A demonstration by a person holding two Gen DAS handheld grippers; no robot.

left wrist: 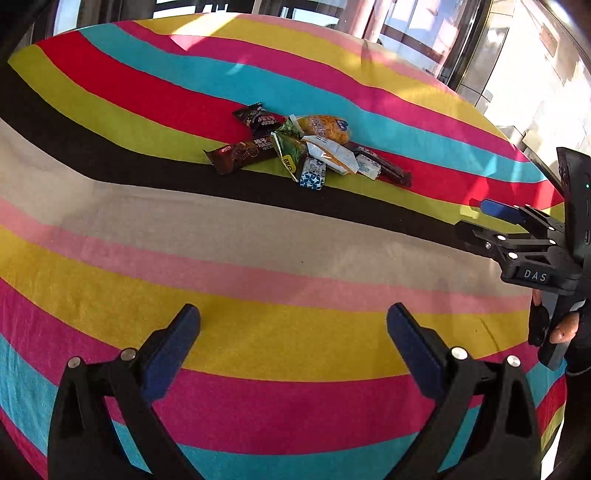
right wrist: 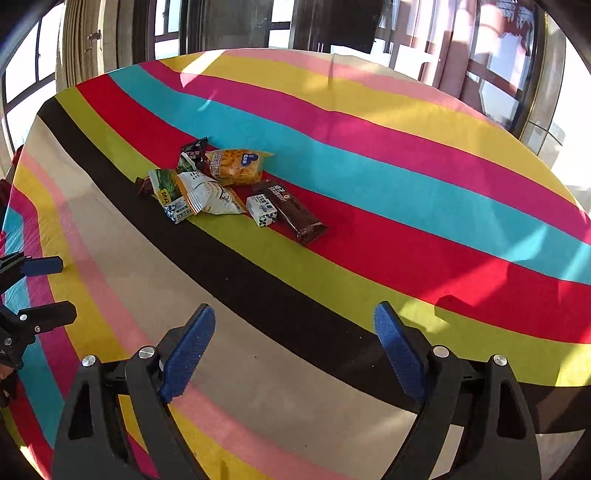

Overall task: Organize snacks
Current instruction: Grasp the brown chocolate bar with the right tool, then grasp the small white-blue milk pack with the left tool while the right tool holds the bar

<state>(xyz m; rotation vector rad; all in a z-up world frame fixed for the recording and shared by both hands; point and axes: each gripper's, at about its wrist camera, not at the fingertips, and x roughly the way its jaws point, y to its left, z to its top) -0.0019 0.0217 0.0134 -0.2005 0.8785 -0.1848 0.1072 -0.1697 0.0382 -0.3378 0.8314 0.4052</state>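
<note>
A pile of wrapped snacks [left wrist: 310,147] lies mid-table on the striped cloth [left wrist: 258,240]. It holds a yellow packet [left wrist: 325,127], a white packet [left wrist: 328,153], a green packet [left wrist: 290,151], a brown chocolate bar [left wrist: 240,155], a dark bar [left wrist: 384,166] and small blue-white packets [left wrist: 313,173]. My left gripper [left wrist: 293,310] hovers open over the near stripes, well short of the pile, nothing between its fingers. My right gripper [right wrist: 295,310] is also open and empty, nearer than the snacks [right wrist: 221,184]. Each gripper shows at the edge of the other's view: right gripper [left wrist: 465,214], left gripper [right wrist: 66,288].
The round table's cloth [right wrist: 369,184] falls away at its far edge [right wrist: 332,55]. Beyond it stand windows and dark frames [right wrist: 332,22]. A person's hand [left wrist: 565,328] grips the right gripper's handle at the right edge of the left wrist view.
</note>
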